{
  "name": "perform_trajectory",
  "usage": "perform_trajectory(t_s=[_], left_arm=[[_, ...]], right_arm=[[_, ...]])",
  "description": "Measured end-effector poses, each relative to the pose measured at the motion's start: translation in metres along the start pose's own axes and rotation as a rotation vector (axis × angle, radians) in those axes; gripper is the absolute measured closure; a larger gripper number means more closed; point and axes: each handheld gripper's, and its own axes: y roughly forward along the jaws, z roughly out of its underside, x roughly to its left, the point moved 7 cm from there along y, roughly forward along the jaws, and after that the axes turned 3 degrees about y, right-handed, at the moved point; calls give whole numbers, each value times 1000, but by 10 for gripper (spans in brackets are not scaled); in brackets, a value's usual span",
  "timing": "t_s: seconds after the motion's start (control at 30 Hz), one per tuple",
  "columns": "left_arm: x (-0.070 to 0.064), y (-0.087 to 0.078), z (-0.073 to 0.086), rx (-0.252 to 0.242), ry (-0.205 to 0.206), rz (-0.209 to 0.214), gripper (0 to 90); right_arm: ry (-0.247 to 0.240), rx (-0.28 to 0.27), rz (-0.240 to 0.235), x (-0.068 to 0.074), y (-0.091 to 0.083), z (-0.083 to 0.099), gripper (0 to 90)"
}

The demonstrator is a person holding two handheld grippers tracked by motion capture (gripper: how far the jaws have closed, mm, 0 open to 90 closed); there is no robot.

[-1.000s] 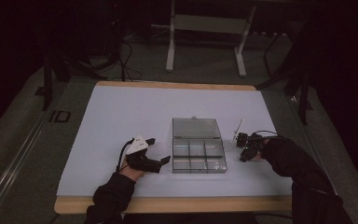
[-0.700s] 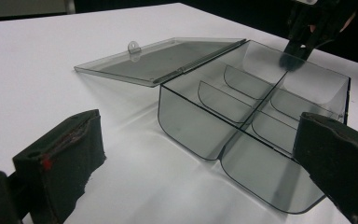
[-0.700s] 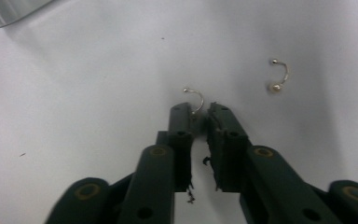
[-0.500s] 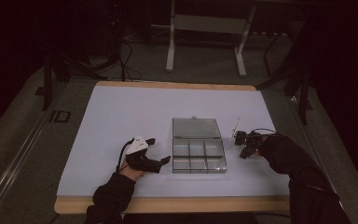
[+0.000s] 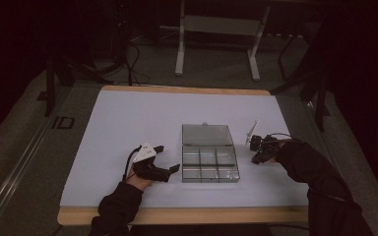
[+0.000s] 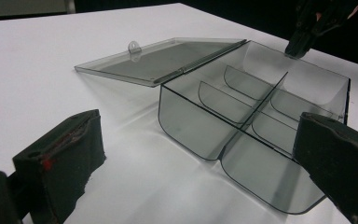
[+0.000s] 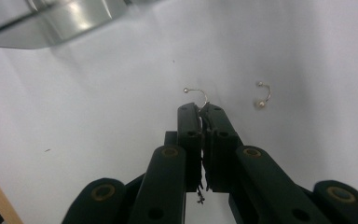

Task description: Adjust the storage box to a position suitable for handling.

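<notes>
A clear grey compartment box stands open in the middle of the white table, its lid laid flat behind it. Its compartments look empty. My left gripper lies open just left of the box, and its jaws frame the box's near corner. Right of the box, my right gripper points down at the table. It is shut on a small silver hook earring, whose curved end sticks out past the tips. A second earring lies loose on the table just beside it.
The white table top has a wooden front edge. Behind the table stand a metal frame and cables on the floor. Bare white surface stretches left of and behind the box.
</notes>
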Motion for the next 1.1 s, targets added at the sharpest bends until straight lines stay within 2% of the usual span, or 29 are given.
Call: perform_trajectory(t_s=[0.2,0.3,0.5,0.63,0.77,0.8,0.9,1.1], left_arm=[[0,0,0,-1,1,1,27],[0,0,0,-2,0,1,27],[0,0,0,-2,1,2,27],[0,-1,0,-4,1,2,27],[-1,-1,0,-5,5,4,27],[-1,-1,0,-4,6,3,27],[-1,-1,0,-5,8,4,27],[-1,-1,0,-8,9,6,27]], right_arm=[[-57,-54,-9,4,-11,-9,864],[-97,-101,2,8,-17,-16,863],[-147,-172,16,14,-29,-32,863],[-152,-218,14,16,-33,-42,863],[-172,-237,4,18,-31,-49,863],[-201,-261,-8,21,-29,-55,863],[-220,-275,-8,22,-24,-62,863],[-242,-255,-5,21,-11,-74,863]])
